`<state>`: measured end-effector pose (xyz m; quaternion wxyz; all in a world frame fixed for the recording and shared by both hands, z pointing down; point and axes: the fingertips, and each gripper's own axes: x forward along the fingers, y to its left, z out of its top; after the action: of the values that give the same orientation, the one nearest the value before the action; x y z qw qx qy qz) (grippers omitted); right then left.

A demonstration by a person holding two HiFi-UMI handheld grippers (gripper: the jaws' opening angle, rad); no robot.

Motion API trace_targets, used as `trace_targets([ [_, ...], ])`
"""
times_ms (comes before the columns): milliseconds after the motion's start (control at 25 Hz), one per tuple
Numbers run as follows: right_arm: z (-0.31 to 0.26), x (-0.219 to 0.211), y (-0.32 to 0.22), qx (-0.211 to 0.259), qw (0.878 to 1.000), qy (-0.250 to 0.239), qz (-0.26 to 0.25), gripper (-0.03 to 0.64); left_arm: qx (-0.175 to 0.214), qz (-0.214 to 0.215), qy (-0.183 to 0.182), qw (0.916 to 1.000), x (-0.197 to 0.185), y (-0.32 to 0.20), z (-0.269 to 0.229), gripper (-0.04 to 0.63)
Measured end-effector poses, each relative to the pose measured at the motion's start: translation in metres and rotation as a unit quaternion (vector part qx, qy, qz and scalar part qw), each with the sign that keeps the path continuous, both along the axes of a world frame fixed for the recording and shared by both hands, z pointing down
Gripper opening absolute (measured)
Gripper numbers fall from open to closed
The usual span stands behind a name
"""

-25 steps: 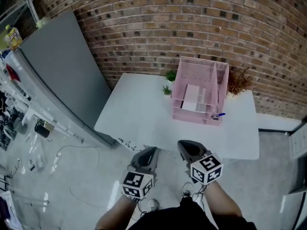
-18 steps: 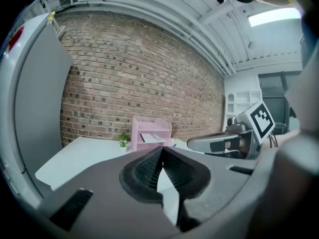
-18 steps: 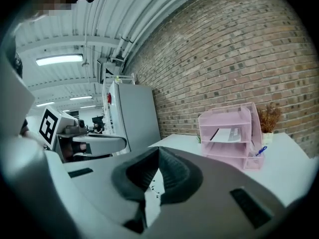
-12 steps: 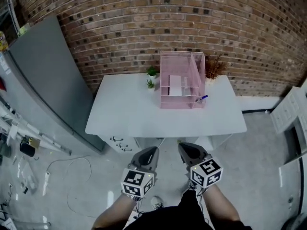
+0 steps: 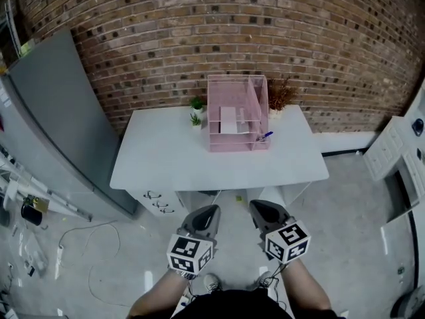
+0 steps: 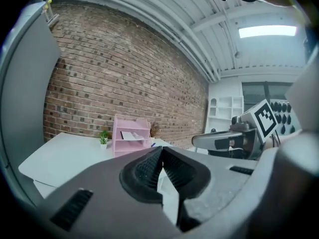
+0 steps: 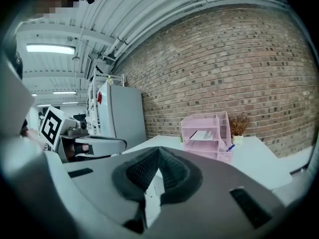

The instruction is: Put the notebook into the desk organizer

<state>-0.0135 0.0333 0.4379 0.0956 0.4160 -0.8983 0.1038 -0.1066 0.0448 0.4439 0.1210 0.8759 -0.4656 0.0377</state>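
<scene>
A pink mesh desk organizer point(image 5: 237, 121) stands at the back of the white table point(image 5: 166, 158), against the brick wall. A white notebook point(image 5: 229, 119) lies flat on one of its trays; it also shows in the left gripper view point(image 6: 130, 135) and the right gripper view point(image 7: 202, 135). A blue pen point(image 5: 264, 136) sits at the organizer's front right corner. Both grippers hang in front of the table, over the floor, well short of the organizer. My left gripper point(image 5: 207, 212) is shut with nothing in it. My right gripper point(image 5: 256, 209) is likewise shut and empty.
Small green plants point(image 5: 195, 109) stand left of the organizer and a dried brown plant point(image 5: 280, 96) to its right. A grey refrigerator point(image 5: 46, 118) stands left of the table. White drawers point(image 5: 384, 153) are at the right. Cables and clutter point(image 5: 40, 218) lie on the floor at left.
The view has drawn back from the table: table and organizer look smaller and more centred. Both grippers stay shut, side by side, low in the picture.
</scene>
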Motion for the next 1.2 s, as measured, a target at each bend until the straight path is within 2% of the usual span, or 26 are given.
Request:
trace_targets([
  [160, -0.002, 0.014, 0.007, -0.001, 1.0, -0.001, 0.0, 0.003, -0.01, -0.005, 0.009, 0.9999, 0.012, 0.005, 0.001, 0.006],
  [480, 0.0, 0.025, 0.019, -0.001, 1.0, -0.002, -0.005, 0.003, -0.008, -0.006, 0.006, 0.9999, 0.027, 0.015, 0.0, 0.006],
  [1200, -0.008, 0.014, 0.034, 0.01, 1.0, -0.009, 0.006, 0.003, 0.007, 0.006, -0.001, 1.0, 0.018, 0.029, -0.011, 0.006],
])
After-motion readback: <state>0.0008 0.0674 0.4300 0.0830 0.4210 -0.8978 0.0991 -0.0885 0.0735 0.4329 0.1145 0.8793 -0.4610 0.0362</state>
